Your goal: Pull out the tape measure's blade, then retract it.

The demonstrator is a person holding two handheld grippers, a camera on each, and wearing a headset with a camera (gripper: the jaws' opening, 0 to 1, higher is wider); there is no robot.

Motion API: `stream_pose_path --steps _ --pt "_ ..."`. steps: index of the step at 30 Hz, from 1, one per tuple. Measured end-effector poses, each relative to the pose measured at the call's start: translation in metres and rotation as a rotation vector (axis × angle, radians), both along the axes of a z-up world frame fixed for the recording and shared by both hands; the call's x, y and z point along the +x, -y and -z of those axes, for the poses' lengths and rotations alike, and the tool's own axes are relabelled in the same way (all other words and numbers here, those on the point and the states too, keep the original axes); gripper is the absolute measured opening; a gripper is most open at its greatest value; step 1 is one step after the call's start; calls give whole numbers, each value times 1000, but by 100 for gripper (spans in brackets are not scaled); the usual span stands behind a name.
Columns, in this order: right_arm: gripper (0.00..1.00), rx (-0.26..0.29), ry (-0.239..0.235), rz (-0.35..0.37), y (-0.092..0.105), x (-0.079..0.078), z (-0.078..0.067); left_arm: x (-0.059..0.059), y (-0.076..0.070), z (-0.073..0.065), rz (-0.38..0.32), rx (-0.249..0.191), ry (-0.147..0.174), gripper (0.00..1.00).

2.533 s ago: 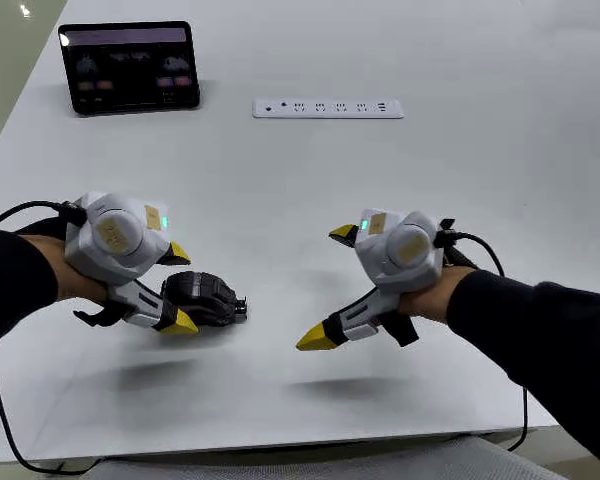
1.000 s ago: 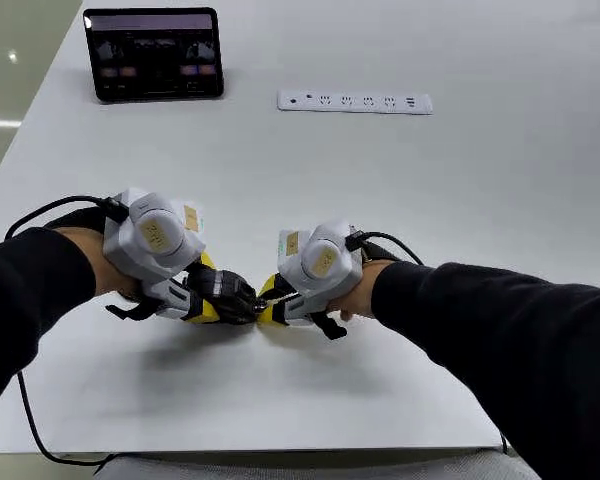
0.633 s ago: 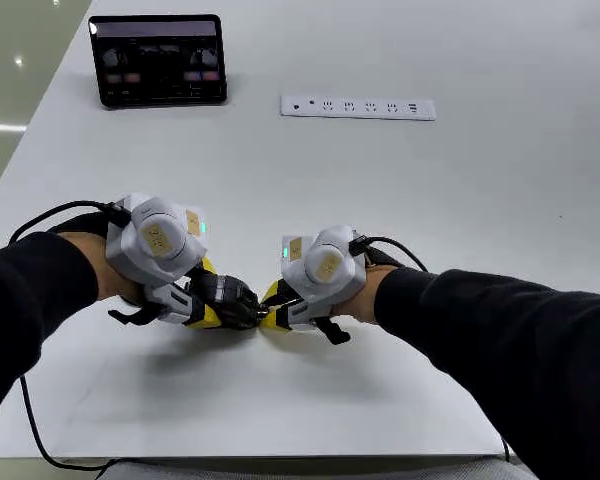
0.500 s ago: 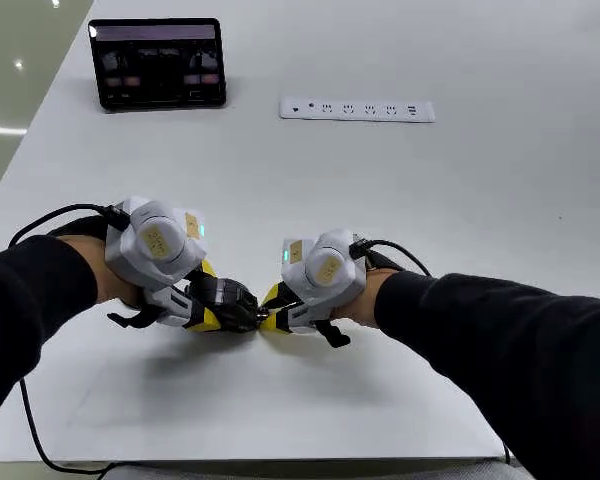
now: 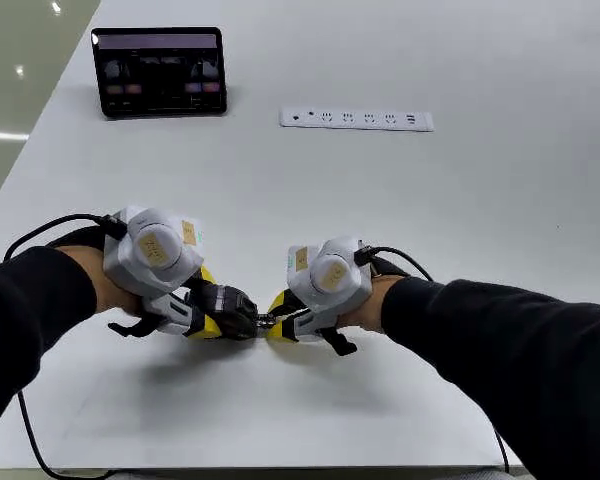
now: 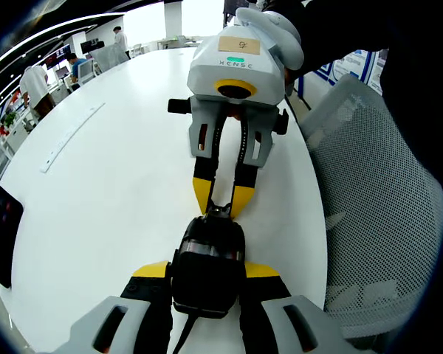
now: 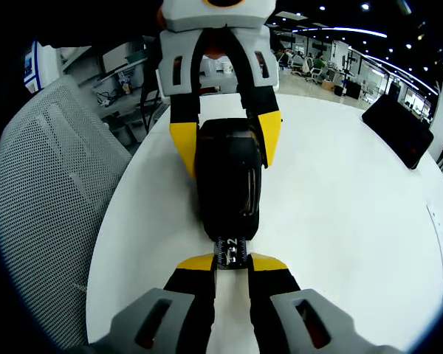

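Note:
A black tape measure [image 5: 227, 308] rests on the white table [image 5: 380, 190] between the two grippers. My left gripper [image 5: 202, 305] is shut on its case [image 6: 208, 265], one yellow-tipped jaw on each side. My right gripper [image 5: 277, 316] faces it from the right and is shut on the blade's tip [image 7: 231, 253]. A short length of blade with printed numbers shows between the case [image 7: 229, 181] and the right jaws. In the left gripper view the right gripper [image 6: 221, 203] meets the case's mouth head-on.
A dark tablet [image 5: 160, 70] stands at the far left of the table and a white power strip [image 5: 356, 119] lies at the back centre. A mesh chair [image 6: 369, 206] stands off the table's near edge. Cables trail from both grippers.
The right gripper came in from the right to the tape measure's mouth and shut on the blade tip. The left gripper has kept hold of the case.

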State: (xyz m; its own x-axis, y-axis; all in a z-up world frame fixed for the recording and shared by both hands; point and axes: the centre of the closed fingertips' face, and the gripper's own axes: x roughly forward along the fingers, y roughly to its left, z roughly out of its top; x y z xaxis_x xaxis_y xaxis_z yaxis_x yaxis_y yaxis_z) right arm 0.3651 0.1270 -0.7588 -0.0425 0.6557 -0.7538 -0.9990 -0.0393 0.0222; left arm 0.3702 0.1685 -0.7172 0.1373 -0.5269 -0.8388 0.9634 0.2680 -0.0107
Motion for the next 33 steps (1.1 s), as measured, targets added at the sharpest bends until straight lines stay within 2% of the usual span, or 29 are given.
stream_pose_path --steps 6,7,10,14,24,33 --pt "13 12 17 -9 -12 0 0 0 0 0 3 -3 -5 31" --pt "13 -12 44 -35 -12 0 2 0 0 0 4 -3 -5 31" --pt "12 10 15 -19 -9 2 0 0 0 0 4 0 -5 31" --pt "11 8 39 -22 -9 0 1 0 0 0 4 -1 -5 31" --pt "11 2 22 16 1 4 1 0 0 0 -17 -14 -1 31" --pt "11 3 26 29 10 4 1 0 0 1 -21 -16 0 31"
